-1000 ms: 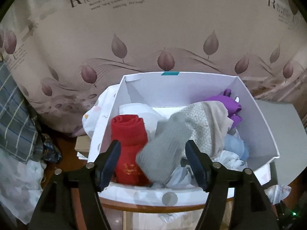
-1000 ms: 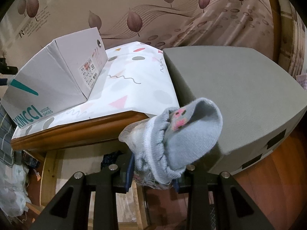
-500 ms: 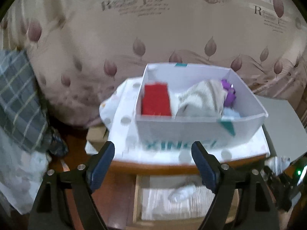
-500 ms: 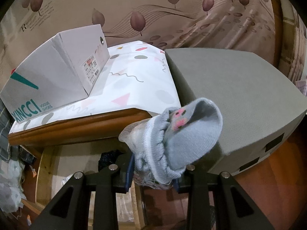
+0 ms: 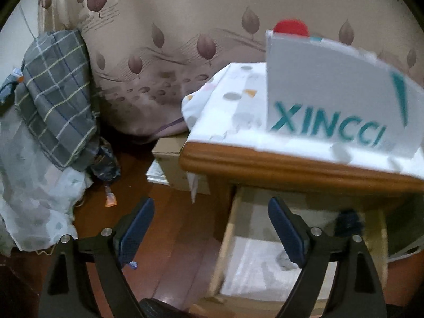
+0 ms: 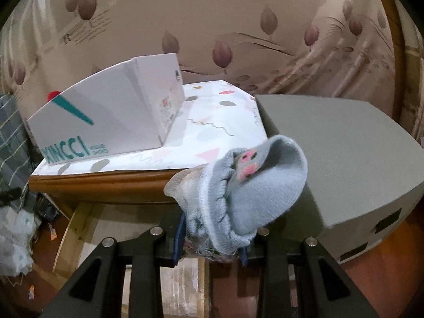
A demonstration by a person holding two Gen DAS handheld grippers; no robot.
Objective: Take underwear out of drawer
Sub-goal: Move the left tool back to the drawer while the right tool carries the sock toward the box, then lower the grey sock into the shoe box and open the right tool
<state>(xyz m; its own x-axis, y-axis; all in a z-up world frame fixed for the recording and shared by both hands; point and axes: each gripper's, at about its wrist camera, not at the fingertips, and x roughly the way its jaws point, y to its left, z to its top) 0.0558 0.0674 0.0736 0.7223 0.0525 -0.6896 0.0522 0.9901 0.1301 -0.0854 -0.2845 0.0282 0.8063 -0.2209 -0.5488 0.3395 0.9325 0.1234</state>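
Below the white shoebox (image 5: 331,98), left view: open drawer (image 5: 265,265), dark underwear (image 5: 348,218) at its back; left gripper (image 5: 210,232) empty, jaws opening. Right view, beside that shoebox: right gripper (image 6: 212,241) clenched on grey knitted garment (image 6: 254,193).

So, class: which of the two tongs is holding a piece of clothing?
The right tongs, shut on a pale blue knitted garment with pink marks. The left tongs are opening with nothing between them.

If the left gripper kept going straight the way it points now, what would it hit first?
Probably the wooden floor just left of the open drawer; nothing sits between the opening jaws of the left gripper. Depth is unclear.
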